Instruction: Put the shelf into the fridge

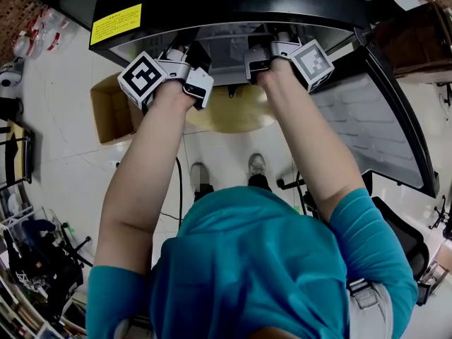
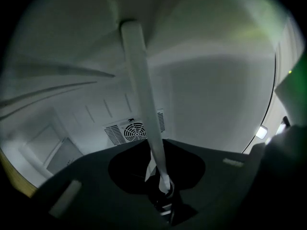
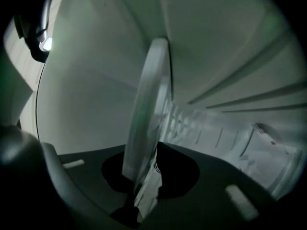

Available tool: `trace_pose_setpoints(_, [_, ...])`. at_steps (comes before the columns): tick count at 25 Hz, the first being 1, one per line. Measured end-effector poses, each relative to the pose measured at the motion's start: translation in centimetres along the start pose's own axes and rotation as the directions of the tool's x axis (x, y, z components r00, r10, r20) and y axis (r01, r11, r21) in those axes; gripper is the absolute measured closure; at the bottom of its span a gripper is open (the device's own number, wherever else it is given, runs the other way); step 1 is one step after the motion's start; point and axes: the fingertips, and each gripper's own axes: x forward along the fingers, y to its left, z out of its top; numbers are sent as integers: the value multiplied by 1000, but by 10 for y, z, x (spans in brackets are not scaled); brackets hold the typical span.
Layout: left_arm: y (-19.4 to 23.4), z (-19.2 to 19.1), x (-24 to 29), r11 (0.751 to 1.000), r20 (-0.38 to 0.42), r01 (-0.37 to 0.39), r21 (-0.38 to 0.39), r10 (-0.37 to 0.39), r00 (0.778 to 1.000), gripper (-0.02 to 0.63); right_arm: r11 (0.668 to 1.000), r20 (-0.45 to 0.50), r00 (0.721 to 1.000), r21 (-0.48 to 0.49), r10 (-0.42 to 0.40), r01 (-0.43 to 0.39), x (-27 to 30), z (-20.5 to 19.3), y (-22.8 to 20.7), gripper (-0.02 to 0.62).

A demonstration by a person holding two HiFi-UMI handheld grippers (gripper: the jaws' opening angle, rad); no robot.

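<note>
– Count it off for me.

– Two grippers, one shelf (image 3: 146, 114), one fridge (image 1: 233, 6). The left gripper (image 2: 162, 190) is clamped narrow on the shelf's white edge. The right gripper (image 3: 139, 195) is clamped on the same shelf, where the glass pane meets its pale rim. Neither claw stands wide.

– Where is the shelf?

– Its near edge is in both claws and the rest reaches into the fridge towards the back wall. I can't tell whether it rests on anything in there.

– What else can you count?

– One open door (image 1: 381, 119) swung to the right, one yellow label (image 1: 116, 23) on the black top, one cardboard box (image 1: 113, 111) and two shoes (image 1: 256, 164).

– And the room?

– A pale, shiny floor (image 1: 63, 104). The box sits on it just left of the fridge, and there is clutter along the left edge, too small to name.

– What does each view add?

– Only the head view gives the outside: both bare arms stretched forward and the marker cubes side by side at the fridge mouth. The jaws themselves are out of sight there. The left gripper view alone shows a round fan vent (image 2: 134, 131) low on the back wall. The right gripper view alone shows the glass and the ridges (image 3: 249, 99) running along the white side wall.
</note>
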Motion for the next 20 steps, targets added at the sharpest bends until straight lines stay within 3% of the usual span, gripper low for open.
trace_pose_setpoints(2, [1, 1, -1, 1000, 3, -10, -5, 10, 1000, 549, 1000, 1, 1000, -2, 5, -5, 0, 0, 2, 543])
trace_pose_setpoints(4, [-18, 2, 5, 994, 14, 105, 0, -105, 994, 543, 1000, -1, 1000, -13, 13, -13, -1, -1, 4, 534])
trace_pose_setpoints(6, [-26, 1, 6, 989, 12, 147, -1, -147, 989, 541, 999, -7, 1000, -26, 19, -19, -1, -2, 4, 511])
trace_pose_setpoints(10, [-28, -4, 5, 988, 3, 151, -27, -151, 988, 540, 999, -39, 999, -28, 24, -25, 0, -6, 2, 515])
trace_pose_setpoints(14, [-28, -13, -8, 988, -4, 142, -57, -143, 990, 535, 985, -97, 993, -153, 59, -74, -8, -4, 0, 509])
trace_pose_setpoints(20, [-34, -42, -28, 984, -44, 151, -91, -155, 987, 557, 984, -177, 978, -111, 115, -136, -34, -17, 5, 506])
